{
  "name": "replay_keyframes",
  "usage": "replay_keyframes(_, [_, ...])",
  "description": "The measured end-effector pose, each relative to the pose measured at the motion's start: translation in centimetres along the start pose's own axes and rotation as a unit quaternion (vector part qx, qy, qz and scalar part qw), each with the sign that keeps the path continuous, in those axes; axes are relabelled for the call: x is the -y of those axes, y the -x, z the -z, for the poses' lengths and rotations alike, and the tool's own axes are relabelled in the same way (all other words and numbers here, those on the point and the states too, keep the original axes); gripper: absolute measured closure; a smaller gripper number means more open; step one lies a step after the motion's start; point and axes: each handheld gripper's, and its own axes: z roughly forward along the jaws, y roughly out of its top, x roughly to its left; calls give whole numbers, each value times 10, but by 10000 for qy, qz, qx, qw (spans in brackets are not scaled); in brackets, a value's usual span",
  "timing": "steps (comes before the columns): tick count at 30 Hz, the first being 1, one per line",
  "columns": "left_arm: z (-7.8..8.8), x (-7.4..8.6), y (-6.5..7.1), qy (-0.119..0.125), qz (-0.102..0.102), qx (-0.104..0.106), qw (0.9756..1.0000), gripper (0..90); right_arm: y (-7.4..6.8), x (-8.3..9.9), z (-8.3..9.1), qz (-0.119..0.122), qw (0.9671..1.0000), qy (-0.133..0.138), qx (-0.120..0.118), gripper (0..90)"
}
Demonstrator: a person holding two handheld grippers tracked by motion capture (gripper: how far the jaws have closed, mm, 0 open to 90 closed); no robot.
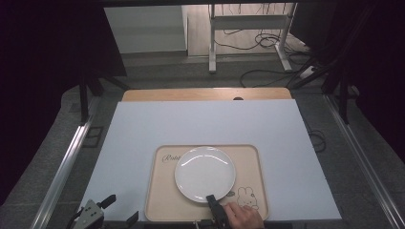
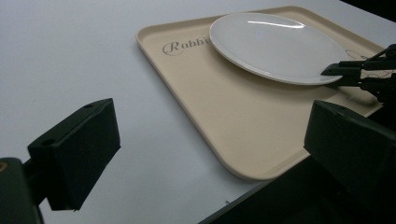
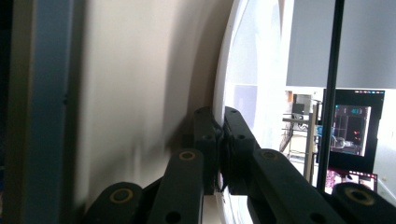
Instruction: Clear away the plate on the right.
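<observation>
The fingers of the right gripper are closed on the near rim of the white plate. In the right gripper view the two black fingers stand almost together, with the thin edge of the plate between them. One finger is above the rim and the other below it. The hand that carries this gripper comes in from the near right edge.

I judge the plate to be ceramic or a similar material: stiff, glossy, rather slippery and easy to break if it falls. It is held at one small place on the rim, so its weight will pull the far side down and it may turn in the grip. A firm grip and a slow, level lift seem safer to me.

The plate lies on the beige tray, in the middle and a little to the far side, and it covers part of the printed word there. The tray rests on the near part of the white bench.

The left gripper is at the near left corner of the bench, well apart from the plate. Its fingers are wide open and hold nothing.
</observation>
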Motion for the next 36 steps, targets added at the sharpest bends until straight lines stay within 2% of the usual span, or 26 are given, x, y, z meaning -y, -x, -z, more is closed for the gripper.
replay_keyframes(2, [0, 0, 0, 2, 0, 0, 10000, 30, 1, 0, -1, 32, 10000, -2, -83, 846])
replay_keyframes(5, [0, 0, 0, -1, -1, -1, 10000, 30, 1, 1, -1, -104, 9998, -2, -146, 840])
replay_keyframes(9, [0, 0, 0, -2, -12, 2, 10000, 30, 2, 2, -1, -126, 9998, -3, -177, 835])
replay_keyframes(19, [0, 0, 0, 5, 13, -5, 10000, 30, 9, 4, 0, -397, 9990, 60, -210, 723])
replay_keyframes(29, [1, 0, 0, 15, 21, -8, 10000, 30, 14, 6, 3, -496, 9983, 53, -300, 619])
replay_keyframes(36, [1, 0, 0, 20, 12, -4, 10000, 30, 17, 7, 8, -510, 9982, 42, -299, 592])
